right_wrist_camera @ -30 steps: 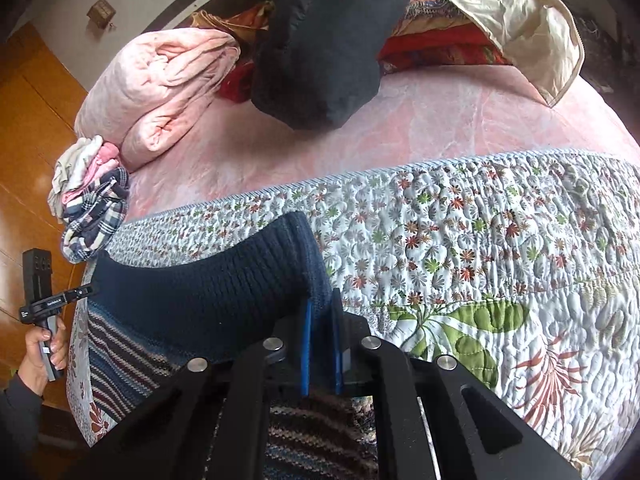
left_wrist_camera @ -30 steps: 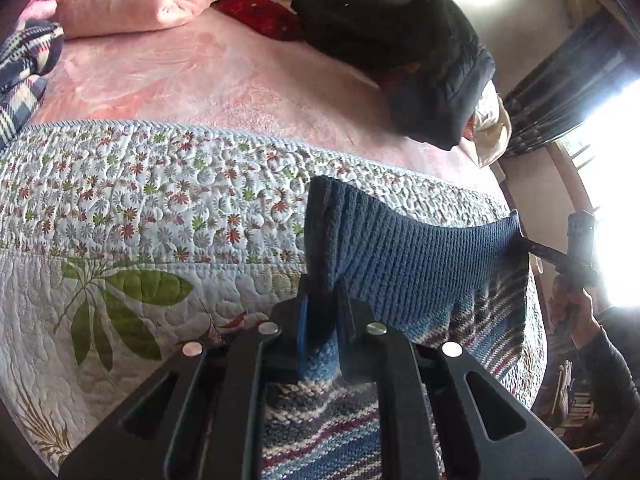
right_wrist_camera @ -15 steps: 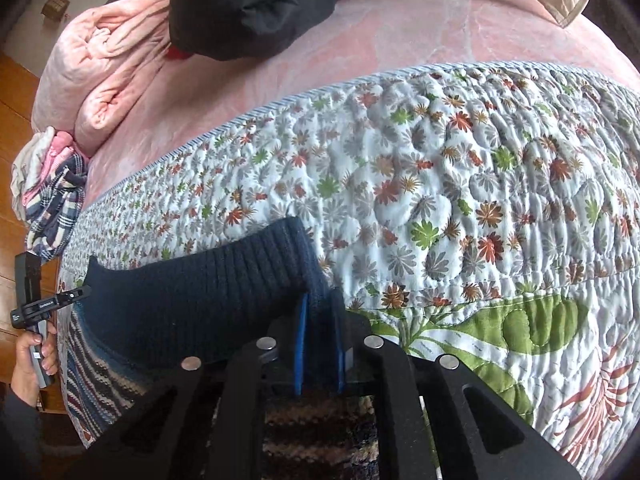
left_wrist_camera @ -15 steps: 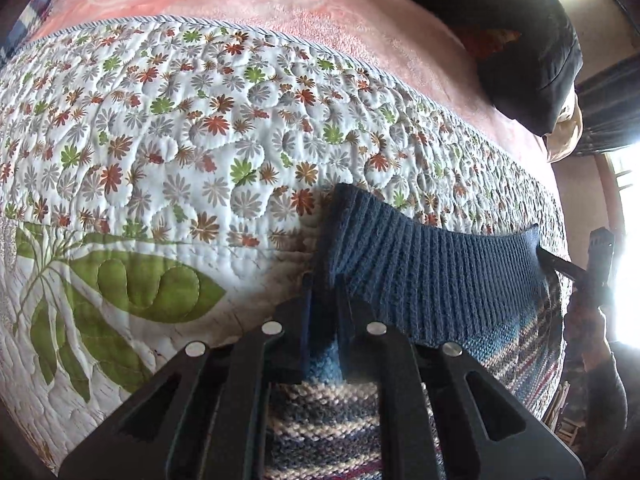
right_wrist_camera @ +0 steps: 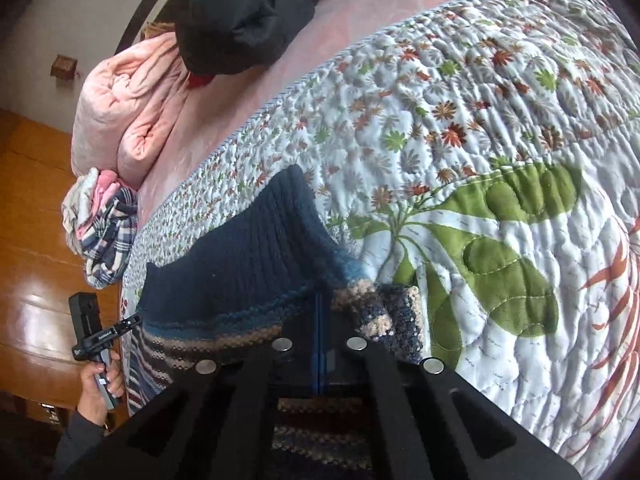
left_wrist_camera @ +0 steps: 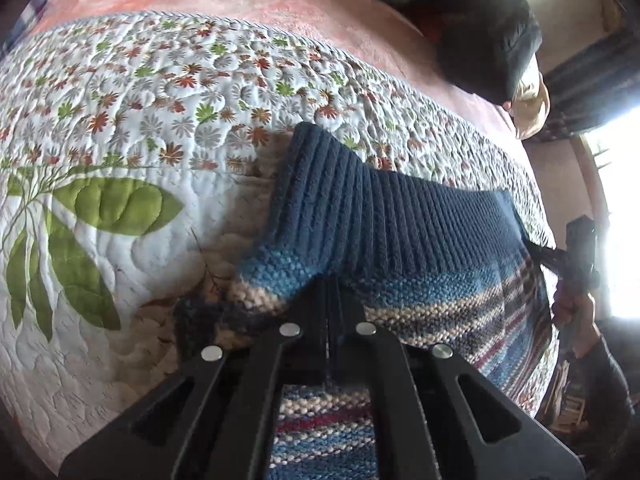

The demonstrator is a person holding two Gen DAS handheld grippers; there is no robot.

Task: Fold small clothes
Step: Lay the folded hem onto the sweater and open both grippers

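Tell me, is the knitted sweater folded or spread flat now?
Partly folded: the striped knitted sweater has its navy ribbed hem turned over the striped body on the floral quilt, not spread flat.

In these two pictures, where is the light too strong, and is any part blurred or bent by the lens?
Left wrist view: the window at the right edge is blown out white, and a hazy flare spot sits on the dark garment. Right wrist view: even light, with only glare on the wooden floor. Both views: the fisheye lens curves the floral quilt, and the corners go black.
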